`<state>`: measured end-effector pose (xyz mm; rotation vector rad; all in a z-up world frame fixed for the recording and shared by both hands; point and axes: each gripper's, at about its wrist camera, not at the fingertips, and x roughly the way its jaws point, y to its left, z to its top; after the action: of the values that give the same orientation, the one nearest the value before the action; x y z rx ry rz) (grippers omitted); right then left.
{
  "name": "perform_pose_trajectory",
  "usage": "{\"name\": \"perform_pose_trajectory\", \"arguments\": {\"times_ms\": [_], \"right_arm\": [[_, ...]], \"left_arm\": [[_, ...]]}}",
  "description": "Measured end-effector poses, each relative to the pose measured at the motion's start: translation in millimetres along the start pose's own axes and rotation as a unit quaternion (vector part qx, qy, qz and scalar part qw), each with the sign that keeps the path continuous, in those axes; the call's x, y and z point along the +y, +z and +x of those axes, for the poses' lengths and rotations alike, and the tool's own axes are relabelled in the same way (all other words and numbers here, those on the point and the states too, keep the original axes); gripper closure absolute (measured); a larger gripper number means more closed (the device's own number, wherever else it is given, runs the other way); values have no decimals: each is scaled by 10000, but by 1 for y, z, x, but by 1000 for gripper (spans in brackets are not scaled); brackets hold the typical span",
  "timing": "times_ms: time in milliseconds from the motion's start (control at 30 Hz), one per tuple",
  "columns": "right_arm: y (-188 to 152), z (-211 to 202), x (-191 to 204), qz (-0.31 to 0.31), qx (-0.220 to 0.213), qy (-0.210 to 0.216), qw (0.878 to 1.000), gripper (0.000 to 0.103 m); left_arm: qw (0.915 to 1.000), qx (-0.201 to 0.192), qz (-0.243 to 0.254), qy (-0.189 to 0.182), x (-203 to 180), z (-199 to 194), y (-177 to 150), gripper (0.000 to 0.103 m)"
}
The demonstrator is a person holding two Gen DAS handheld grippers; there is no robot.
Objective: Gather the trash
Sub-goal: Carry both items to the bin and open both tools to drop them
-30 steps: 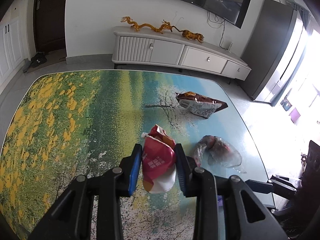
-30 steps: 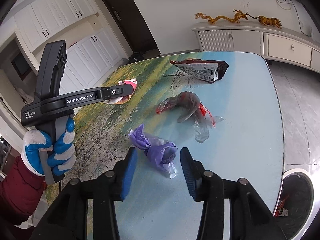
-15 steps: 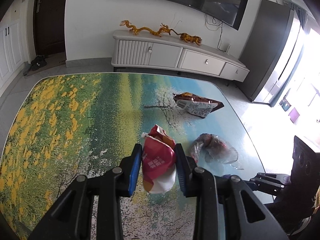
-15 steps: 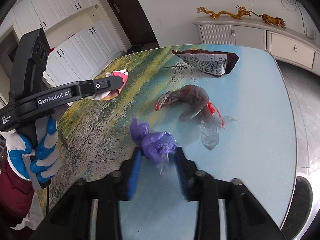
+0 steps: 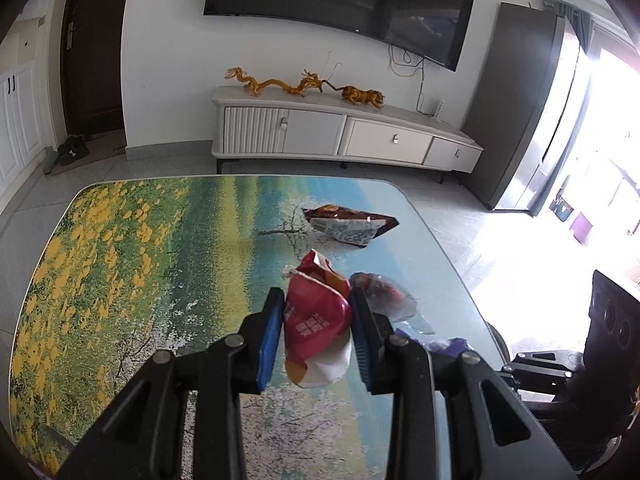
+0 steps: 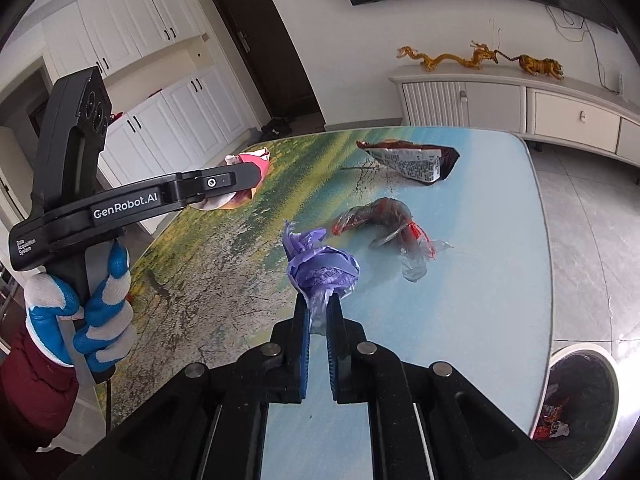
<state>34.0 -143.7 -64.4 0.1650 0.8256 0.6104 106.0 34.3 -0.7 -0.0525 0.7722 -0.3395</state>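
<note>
White walls, grey tile floor [image 5: 168, 160], dark door [image 6: 260, 40]. Low white cabinet [image 5: 340, 136] under a wall television [image 5: 340, 0]. Bright daylight from the window [image 5: 608, 140] on the right.

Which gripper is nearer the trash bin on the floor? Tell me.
Right. The right gripper, shut on the purple bag, is above the table corner beside the trash bin. The left gripper, holding the red wrapper, is farther across the table.

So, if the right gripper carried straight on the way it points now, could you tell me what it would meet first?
Probably the clear crumpled wrapper just beyond the purple wrapper that the right gripper holds, though depth is hard to judge here.
</note>
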Motion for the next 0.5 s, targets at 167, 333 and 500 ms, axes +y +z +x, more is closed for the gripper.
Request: {"name": "perform_pose_trajectory", "arguments": {"times_ms": [167,333,500], "right_arm": [[-5,-34,-11,176,-302,-135,9993,95],[-18,-76,-39,518,-629,-448,9957,95],[-42,-114,-87,1107,-876,-885,9860,95]], "left_arm": [[9997,-86,200,-127,-26,-11,2,72],[9975,-118,537,-433,-71,-14,5,72],[9925,-2,926,-793,-126,-1,7,72]]}}
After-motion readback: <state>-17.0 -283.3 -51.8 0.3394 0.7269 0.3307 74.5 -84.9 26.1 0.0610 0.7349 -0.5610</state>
